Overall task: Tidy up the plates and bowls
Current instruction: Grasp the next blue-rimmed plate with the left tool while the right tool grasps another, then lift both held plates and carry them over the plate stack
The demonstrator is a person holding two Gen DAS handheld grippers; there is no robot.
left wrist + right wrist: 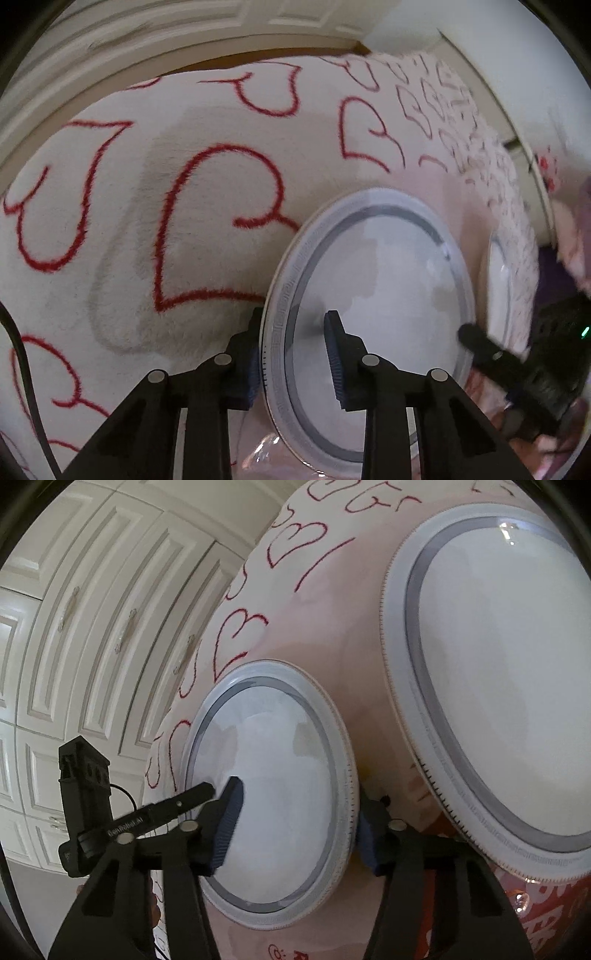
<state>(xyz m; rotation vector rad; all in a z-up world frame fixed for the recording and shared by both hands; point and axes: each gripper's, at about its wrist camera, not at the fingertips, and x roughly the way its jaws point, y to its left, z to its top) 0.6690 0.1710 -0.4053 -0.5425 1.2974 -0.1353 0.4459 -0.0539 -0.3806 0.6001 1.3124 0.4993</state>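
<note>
Both tools are on the same small plate point(373, 288), which lies on a white fleece blanket w/ red hearts point(147, 221), apparently on a bed, though the surface under it isn't visible. Left tool point(291, 354) straddles the plate's near rim: one finger outside the edge, the other over the plate face, jaws narrowed on the rim, looks like a pinch but contact isn't fully clear. Right tool point(295, 823) does likewise from the opposite side, one blue pad point(229, 823) on the face and the other behind the rim, so prob. pinching too. A bigger plate point(498, 686) w/ the same grey band sits just beside the small one, apart from it, ungripped. Progress, as a guess: early. Two plates lie side by side, nothing stacked, no bowl in sight anywhere. Likely left to do: lift the small plate onto the large one, then deal w/ bowls. Hard to read: the big plate is cut off at the frame edge in right wrist view and is only a sliver in left view; something clear and a red printed item point(546, 923) under it can't be identified; left view is motion-blurred at the far right.
</note>
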